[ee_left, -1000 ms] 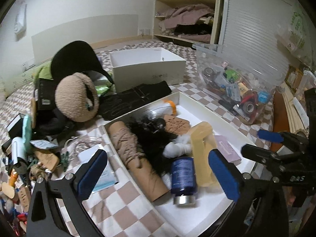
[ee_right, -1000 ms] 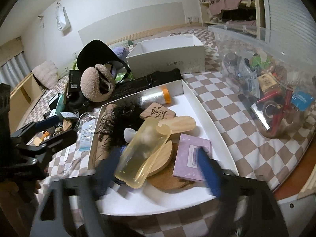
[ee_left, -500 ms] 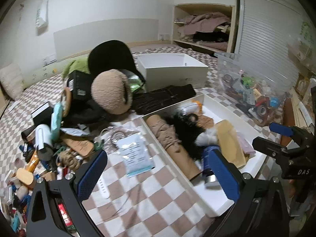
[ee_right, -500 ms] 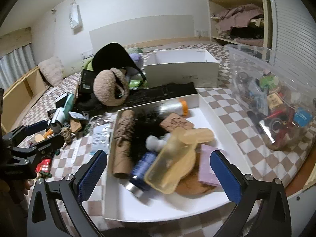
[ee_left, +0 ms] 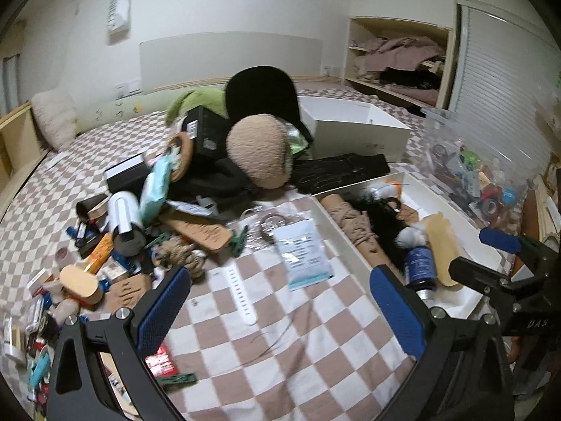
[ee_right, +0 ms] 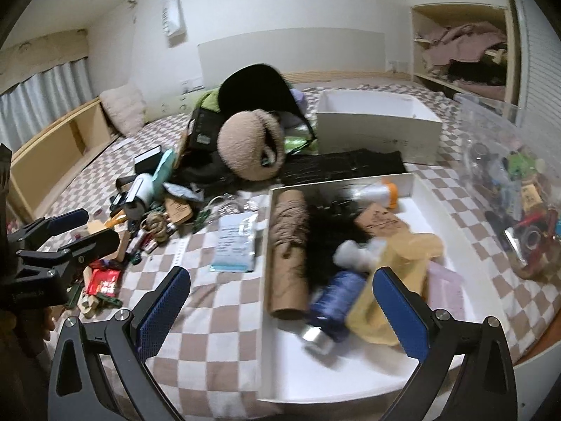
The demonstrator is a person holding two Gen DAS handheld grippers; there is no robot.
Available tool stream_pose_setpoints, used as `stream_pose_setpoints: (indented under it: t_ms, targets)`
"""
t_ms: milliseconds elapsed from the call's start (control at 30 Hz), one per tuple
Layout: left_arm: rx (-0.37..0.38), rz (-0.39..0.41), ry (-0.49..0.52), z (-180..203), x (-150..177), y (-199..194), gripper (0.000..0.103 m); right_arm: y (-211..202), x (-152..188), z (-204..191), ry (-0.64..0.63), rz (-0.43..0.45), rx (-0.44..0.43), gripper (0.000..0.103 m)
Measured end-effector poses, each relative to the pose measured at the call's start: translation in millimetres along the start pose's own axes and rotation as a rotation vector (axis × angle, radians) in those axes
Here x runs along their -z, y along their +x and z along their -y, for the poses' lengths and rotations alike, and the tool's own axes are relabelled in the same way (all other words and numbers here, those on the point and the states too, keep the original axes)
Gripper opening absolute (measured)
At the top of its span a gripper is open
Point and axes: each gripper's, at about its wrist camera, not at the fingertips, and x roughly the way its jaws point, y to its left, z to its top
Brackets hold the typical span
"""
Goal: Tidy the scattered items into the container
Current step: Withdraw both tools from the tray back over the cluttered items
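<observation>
On the checkered bedspread (ee_left: 308, 358), at the far left, a heap of scattered items (ee_left: 115, 245) spreads out, too many and too jumbled to count. Just right of it lie one white watch strap (ee_left: 242, 294), its long axis running toward and away from the camera, and one flat pale-blue packet (ee_left: 303, 254). Behind them sits one tan plush ball (ee_left: 259, 151) against a black cap (ee_left: 261, 94). Further right is the one white tray (ee_right: 466, 301), the container, its long side running away from the viewer; inside it, side by side, are one cardboard tube (ee_right: 287, 249), one black feathery clump (ee_right: 326, 238), one blue bottle (ee_right: 336, 301) with its silver cap toward the viewer, and one yellow pouch (ee_right: 396, 280). Beyond stands one white box (ee_left: 354, 133), and at the far right one clear bin (ee_right: 508, 175). Both the left gripper (ee_left: 280, 310) and the right gripper (ee_right: 282, 310) hang spread wide with nothing between their fingers.
</observation>
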Motion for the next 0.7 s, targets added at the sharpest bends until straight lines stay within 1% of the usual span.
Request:
stream_pose_setpoints:
  t_ms: [233, 333, 433, 700]
  targets:
    - [-0.042, 0.005, -0.066, -41, 18, -11, 0.103, 18, 4, -33, -0.009, -0.041, -0.062, 0.103]
    - [-0.069, 0.006, -0.087, -56, 27, -15, 0.103, 26, 6, -43, 0.009, -0.063, -0.097, 0.103]
    - [-0.096, 0.005, -0.108, -71, 36, -18, 0.103, 33, 8, -52, 0.018, -0.075, -0.102, 0.103]
    - [-0.147, -0.021, -0.167, -108, 63, -15, 0.103, 56, 19, -82, -0.040, -0.112, -0.127, 0.103]
